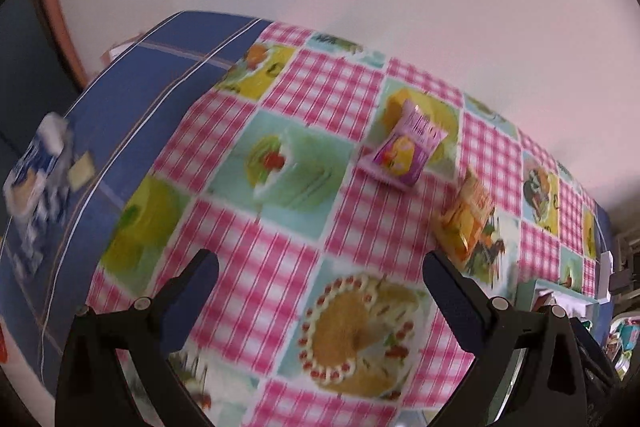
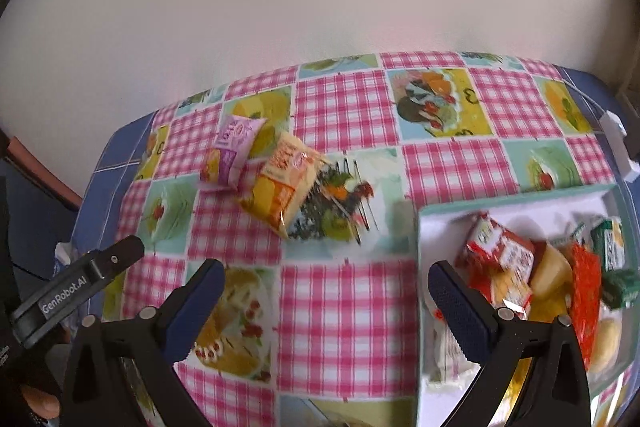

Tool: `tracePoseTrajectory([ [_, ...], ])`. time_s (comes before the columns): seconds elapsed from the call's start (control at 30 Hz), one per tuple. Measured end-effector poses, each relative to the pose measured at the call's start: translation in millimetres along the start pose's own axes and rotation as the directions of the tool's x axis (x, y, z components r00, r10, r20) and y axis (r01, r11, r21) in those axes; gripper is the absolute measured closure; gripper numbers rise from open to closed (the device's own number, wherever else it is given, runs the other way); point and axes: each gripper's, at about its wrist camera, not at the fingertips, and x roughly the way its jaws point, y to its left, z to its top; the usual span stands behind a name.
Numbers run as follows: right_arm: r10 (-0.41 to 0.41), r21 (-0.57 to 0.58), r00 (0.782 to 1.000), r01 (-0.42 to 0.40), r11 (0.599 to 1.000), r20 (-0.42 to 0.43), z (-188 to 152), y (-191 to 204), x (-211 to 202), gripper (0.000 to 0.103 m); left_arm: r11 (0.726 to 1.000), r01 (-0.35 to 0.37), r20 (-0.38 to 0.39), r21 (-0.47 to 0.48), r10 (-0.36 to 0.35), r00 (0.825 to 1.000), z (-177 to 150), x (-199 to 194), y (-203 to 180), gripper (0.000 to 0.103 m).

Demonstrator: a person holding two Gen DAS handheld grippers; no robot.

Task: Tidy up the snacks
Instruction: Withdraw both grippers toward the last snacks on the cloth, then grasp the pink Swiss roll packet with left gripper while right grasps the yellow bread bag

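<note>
A purple snack packet (image 1: pixel 404 151) (image 2: pixel 230 155) and an orange-yellow snack packet (image 1: pixel 468 215) (image 2: pixel 286 183) lie side by side on the pink checked tablecloth (image 1: pixel 280 267) (image 2: pixel 344 307). A white box with a pale green rim (image 2: pixel 424 223) at the right holds several snacks, among them a red packet (image 2: pixel 500 259). My left gripper (image 1: pixel 320 291) is open above the cloth, well short of both packets. My right gripper (image 2: pixel 326 303) is open too, its right finger over the box's left edge. The left gripper's body (image 2: pixel 80 287) shows at the left of the right wrist view.
A blue and white packet (image 1: pixel 36 183) and a small pale card (image 1: pixel 82 169) lie on the blue cloth (image 1: pixel 132 99) at the table's left end. A white wall runs behind the table. A white object (image 2: pixel 618 143) sits at the far right edge.
</note>
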Motion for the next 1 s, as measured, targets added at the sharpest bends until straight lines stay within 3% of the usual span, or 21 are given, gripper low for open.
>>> tracePoseTrajectory([
  [0.3,0.005,0.046,0.998,-0.002,0.999,-0.065,35,10,54,0.001,0.993,0.041,-0.007,0.112,-0.041,0.999,41,37,-25,0.001],
  [0.47,-0.002,0.079,0.995,0.01,0.997,-0.097,47,10,89,0.003,0.99,0.12,-0.071,0.078,-0.115,0.991,59,68,-36,0.001],
  [0.87,-0.014,0.032,0.994,0.017,0.999,-0.11,62,19,140,0.004,0.981,0.124,-0.112,0.151,-0.108,0.988,80,128,-76,0.002],
  [0.97,-0.017,0.021,0.994,0.019,1.0,-0.107,63,22,147,0.004,0.979,0.119,-0.107,0.167,-0.102,0.989,81,133,-84,0.008],
  [1.0,-0.021,0.016,0.994,0.023,1.0,-0.104,64,23,148,0.005,0.978,0.118,-0.109,0.171,-0.1,0.989,82,135,-87,0.015],
])
